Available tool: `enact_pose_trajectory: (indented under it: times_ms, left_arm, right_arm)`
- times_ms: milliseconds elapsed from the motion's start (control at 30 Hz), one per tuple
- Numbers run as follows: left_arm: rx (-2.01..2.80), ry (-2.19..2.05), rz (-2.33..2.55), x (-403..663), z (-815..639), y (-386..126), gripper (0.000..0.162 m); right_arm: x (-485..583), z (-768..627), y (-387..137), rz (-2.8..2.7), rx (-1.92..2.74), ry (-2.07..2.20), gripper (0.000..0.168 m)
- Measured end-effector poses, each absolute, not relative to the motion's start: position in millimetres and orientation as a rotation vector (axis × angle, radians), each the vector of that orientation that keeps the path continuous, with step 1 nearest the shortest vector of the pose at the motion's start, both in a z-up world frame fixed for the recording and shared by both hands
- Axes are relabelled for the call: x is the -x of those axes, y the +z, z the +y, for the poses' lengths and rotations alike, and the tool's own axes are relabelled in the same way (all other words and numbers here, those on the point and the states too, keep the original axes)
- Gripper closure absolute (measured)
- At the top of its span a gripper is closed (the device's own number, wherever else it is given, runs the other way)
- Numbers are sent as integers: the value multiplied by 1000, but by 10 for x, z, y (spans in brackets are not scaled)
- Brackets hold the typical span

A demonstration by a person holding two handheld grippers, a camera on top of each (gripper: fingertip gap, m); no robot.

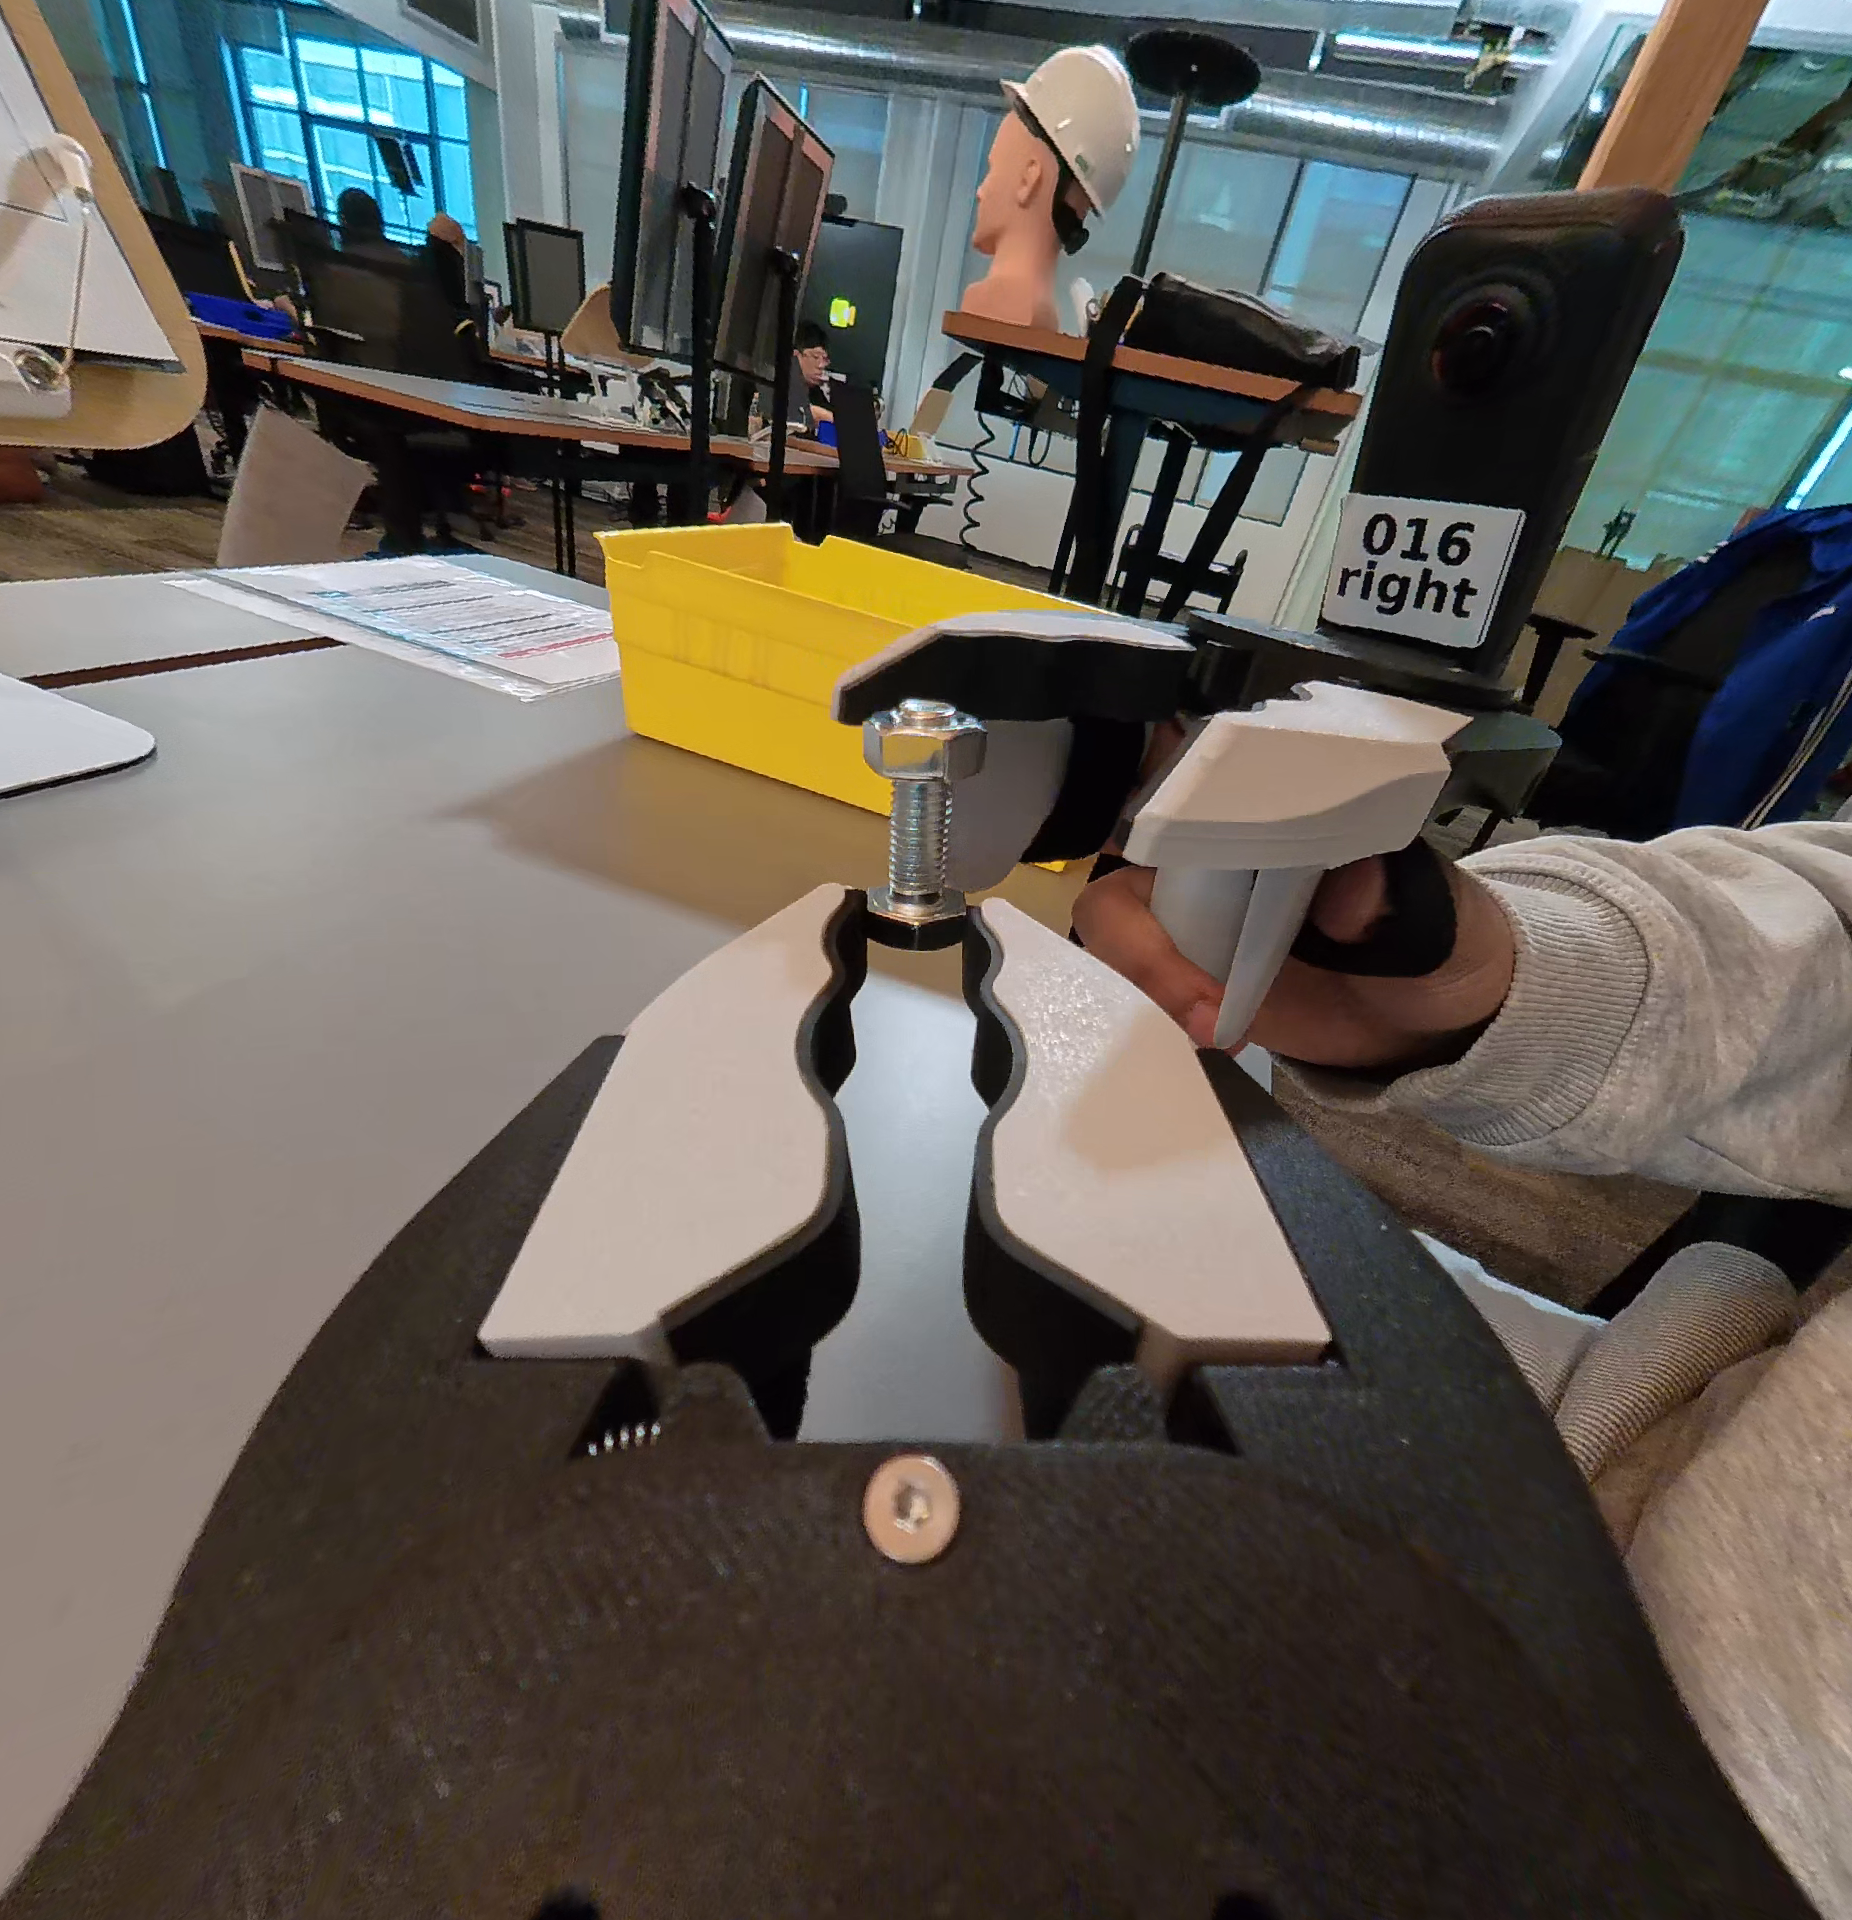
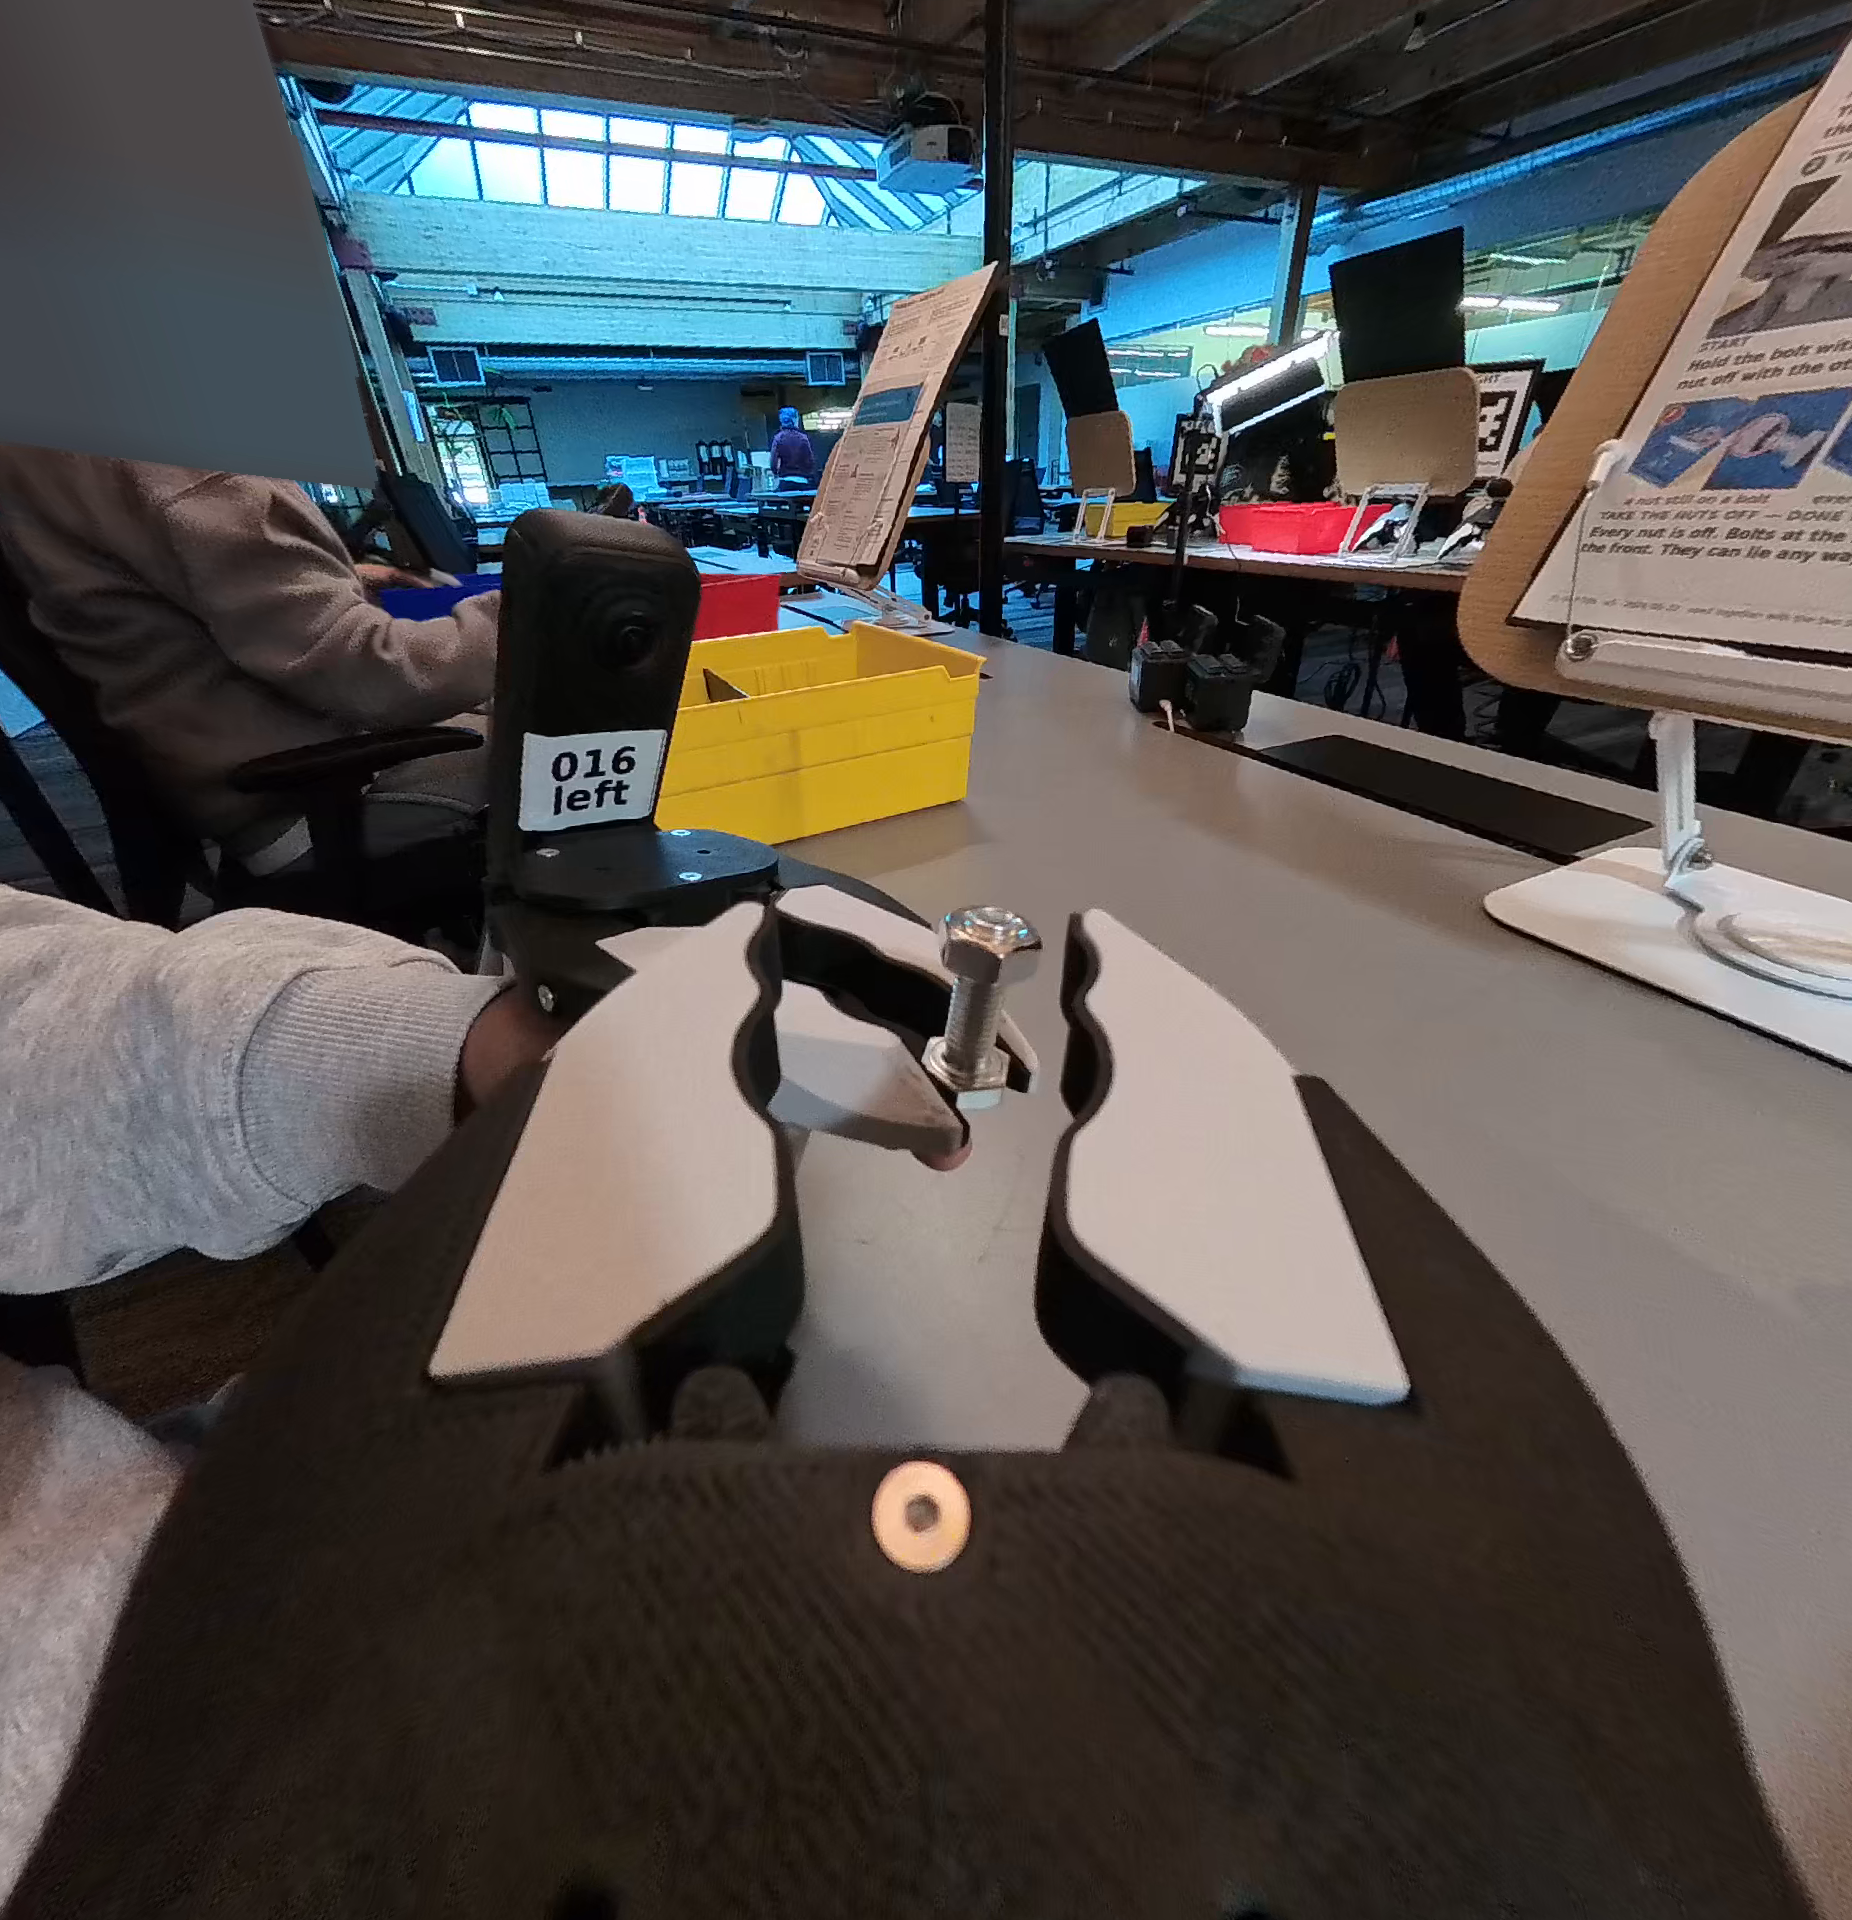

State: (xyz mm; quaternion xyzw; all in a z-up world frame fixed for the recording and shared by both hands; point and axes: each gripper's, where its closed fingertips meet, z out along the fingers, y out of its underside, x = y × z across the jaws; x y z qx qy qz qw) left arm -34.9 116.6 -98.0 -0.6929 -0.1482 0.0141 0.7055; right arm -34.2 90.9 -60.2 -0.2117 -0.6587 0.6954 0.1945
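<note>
A silver bolt (image 1: 914,831) stands upright on the grey table (image 1: 278,935), with a hex nut (image 1: 924,746) near its top end. My left gripper (image 1: 914,920) is shut on the bolt's hex head at the bottom. My right gripper (image 2: 922,930) is open, with one finger on each side of the nut (image 2: 989,935) and a gap on both sides. In the left wrist view the right gripper (image 1: 922,769) comes in from the right, held by a hand in a grey sleeve (image 1: 1628,987). The left gripper (image 2: 979,1091) shows in the right wrist view, gripping the bolt's base.
A yellow bin (image 1: 735,644) stands just behind the bolt, also in the right wrist view (image 2: 828,727). A document stand with a white base (image 2: 1680,935) is at the right. A laminated sheet (image 1: 434,613) lies at the far left. A person sits at the neighbouring desk. The grippers are tip to tip, or close to it.
</note>
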Motion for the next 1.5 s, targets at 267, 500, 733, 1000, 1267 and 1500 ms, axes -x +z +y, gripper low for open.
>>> enact_pose_trajectory:
  times_ms: [267,500,733,1000,1267,1500]
  left_arm:
    - [1566,63,-398,455,1129,-1041,143]
    - [1569,54,-392,441,1139,-1044,143]
    - [1592,42,-376,406,1166,-1075,143]
    - [1596,24,-442,489,1124,-1109,143]
    - [1625,38,-399,426,1174,-1135,143]
    - [1615,27,-391,412,1173,-1121,143]
  right_arm:
    - [221,929,-570,-1925,586,2037,167]
    - [348,1006,-545,-1815,639,2029,133]
    - [394,936,-667,-1860,628,1930,118]
    - [242,910,-656,-1988,648,2036,168]
    - [409,1002,-628,-1826,629,1930,127]
    - [404,944,-709,-1874,603,1863,130]
